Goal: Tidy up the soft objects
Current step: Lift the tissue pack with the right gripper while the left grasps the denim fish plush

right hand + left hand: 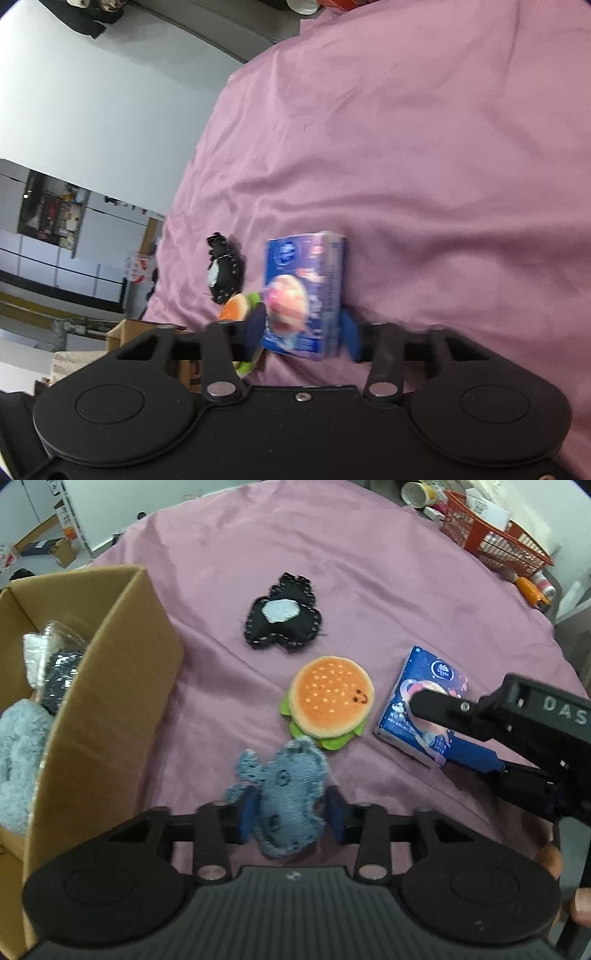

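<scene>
Both grippers are loaded at this moment, so the step in hand looks like the carry to the cardboard box (110, 686), which stands at nine o'clock in the left wrist view and already holds a fluffy pale-blue toy (18, 753) and some wrapped items. The left gripper (290, 808) has its two blue fingers (246, 812) closed narrowly on a denim toy (288, 794); the toy bulges out above and below the pads, pinched at its waist, and seems lifted clear of the purple cloth (369, 572), though blur makes that uncertain. The right gripper (306, 328) is closed to the width of a blue tissue pack (306, 291), one finger on each flat side; from the left wrist view the pack (421, 705) sits at three o'clock, and whether it is off the cloth cannot be told. Not yet collected are the burger toy (330, 701) near the centre and the black stitched toy (282, 614) at twelve o'clock beyond it, lying close but apart. The next move, as I judge it, calls for swinging the denim toy toward nine o'clock, over the near wall of the box, then opening the fingers; the soft toy may cling to a pad, so a full opening would help.
</scene>
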